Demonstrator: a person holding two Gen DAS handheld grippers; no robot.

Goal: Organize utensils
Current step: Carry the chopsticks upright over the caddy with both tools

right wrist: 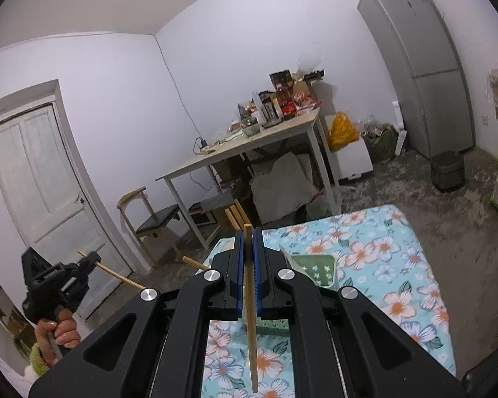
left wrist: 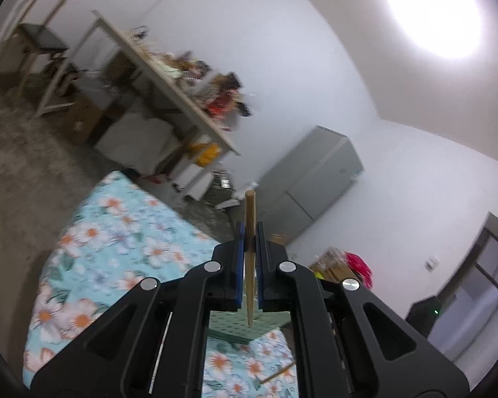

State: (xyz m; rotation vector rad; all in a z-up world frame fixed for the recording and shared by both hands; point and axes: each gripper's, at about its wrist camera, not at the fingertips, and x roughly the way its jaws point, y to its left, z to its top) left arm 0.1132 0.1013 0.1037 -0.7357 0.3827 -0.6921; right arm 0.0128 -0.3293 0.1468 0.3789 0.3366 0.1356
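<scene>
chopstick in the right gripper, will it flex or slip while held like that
The chopstick looks like stiff, light wood, so it probably won't flex. It is pinched near one end by the right gripper, so it may pivot. Being round, it would likely roll if dropped.

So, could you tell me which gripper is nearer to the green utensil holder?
Right, it seems. The right gripper hangs just over the green utensil holder; the left gripper is off to its side, beyond the table edge.

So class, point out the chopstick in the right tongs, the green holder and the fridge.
chopstick (right wrist: 250,311), right wrist view, middle of its shaft below the pads
green holder (right wrist: 315,270), right wrist view, star-patterned side wall
fridge (right wrist: 425,66), right wrist view, door front
</scene>
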